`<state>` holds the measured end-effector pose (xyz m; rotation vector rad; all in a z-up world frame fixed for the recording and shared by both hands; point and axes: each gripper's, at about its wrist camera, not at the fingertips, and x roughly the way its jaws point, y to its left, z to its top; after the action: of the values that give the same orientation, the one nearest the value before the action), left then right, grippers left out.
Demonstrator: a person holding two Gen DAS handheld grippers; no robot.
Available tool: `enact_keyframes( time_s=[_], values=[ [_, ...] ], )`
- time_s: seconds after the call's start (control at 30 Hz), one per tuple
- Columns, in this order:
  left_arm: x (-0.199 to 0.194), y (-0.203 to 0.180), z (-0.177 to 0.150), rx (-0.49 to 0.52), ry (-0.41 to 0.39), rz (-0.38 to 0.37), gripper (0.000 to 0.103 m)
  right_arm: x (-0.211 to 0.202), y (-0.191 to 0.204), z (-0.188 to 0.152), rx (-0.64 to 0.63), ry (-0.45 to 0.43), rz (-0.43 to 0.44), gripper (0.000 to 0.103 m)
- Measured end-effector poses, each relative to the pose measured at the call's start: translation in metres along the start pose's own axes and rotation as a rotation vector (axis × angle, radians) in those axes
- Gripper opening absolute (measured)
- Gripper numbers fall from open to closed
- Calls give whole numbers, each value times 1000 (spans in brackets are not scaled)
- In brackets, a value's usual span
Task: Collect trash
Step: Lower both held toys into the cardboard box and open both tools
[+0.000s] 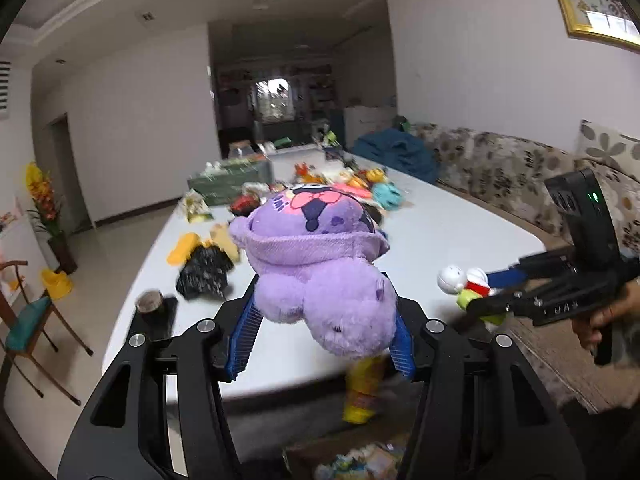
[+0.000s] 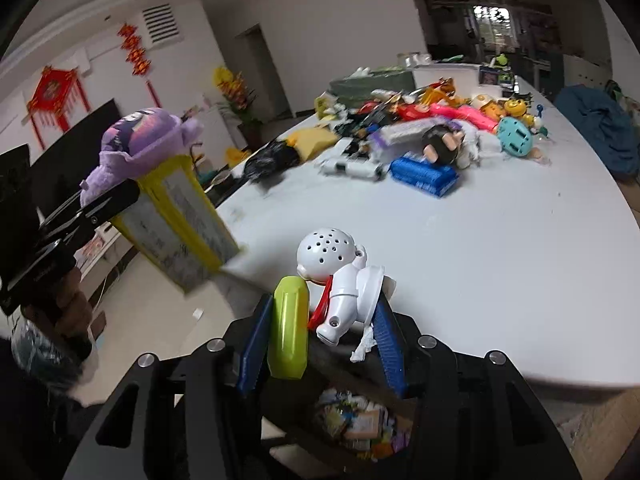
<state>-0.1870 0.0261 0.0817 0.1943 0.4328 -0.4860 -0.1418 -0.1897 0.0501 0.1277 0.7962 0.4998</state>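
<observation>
Grippers hang beyond the table (image 2: 500, 264) edge, left (image 1: 326, 330) clenched on a purple plush (image 1: 320, 264), right (image 2: 320, 332) on a white toy (image 2: 340, 280).

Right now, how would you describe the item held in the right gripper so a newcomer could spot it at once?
Start at the near edge of the white table. The right gripper is shut there on a white plastic figure. Its round head has small holes, and a lime-green piece and a red strip sit beside it, unlike the purple plush in the left gripper.
</observation>
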Motion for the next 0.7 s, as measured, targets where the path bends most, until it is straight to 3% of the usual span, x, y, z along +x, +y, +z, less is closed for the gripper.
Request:
enact_keyframes(
  time_s=[0.17,0.27,0.3,0.33,0.43,0.47,0.53,0.63,0.7],
  values=[
    [-4,-12,-38,42,103,-63,54,14,13,-38,-2,131,51,48],
    [21,-19,-73,76,219,-112,55,50,8,-65,12,255,45,52],
    [37,-23,-94,96,278,-130,64,68,5,-76,6,307,32,57],
    [53,-25,-112,114,335,-144,71,79,2,-83,-6,334,11,69],
    [92,-27,-161,184,476,-106,71,95,1,-96,-83,386,-53,64],
    [99,-25,-171,197,505,-68,71,89,3,-91,-90,365,-46,62],
    [98,-18,-171,167,502,-72,71,58,5,-62,-94,233,-18,64],
    [86,-5,-150,113,427,-81,75,28,-9,-1,-59,27,-83,80],
    [83,4,-130,73,371,-78,82,30,-29,43,-5,-46,-122,80]
  ],
)
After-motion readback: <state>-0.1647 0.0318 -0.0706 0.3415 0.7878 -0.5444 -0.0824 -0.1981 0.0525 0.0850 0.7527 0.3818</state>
